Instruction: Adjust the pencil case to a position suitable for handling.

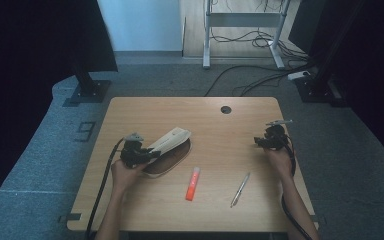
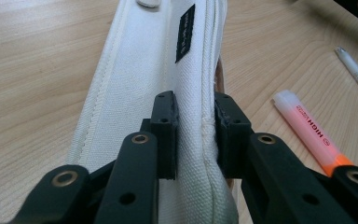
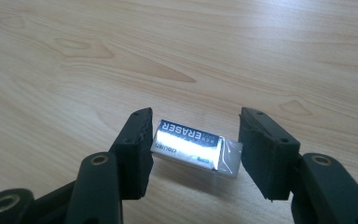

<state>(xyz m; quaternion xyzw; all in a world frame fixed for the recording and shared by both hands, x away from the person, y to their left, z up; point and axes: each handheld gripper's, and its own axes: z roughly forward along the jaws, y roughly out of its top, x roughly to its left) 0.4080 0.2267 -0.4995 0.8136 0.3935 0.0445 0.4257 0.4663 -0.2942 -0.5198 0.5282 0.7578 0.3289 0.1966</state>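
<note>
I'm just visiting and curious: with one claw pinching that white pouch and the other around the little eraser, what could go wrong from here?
The right gripper grips the eraser by its ends, one of them loose wrapper film, so it might slip out. The left gripper pinches only one edge of the white pouch, so the fabric might pull free. The highlighter and pen lie close and could get knocked.

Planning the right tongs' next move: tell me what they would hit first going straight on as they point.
The right tongs hold a wrapped grey rectangular eraser between the jaws; past it only bare light wooden table, probably sloping into their path, though depth is unclear.
</note>
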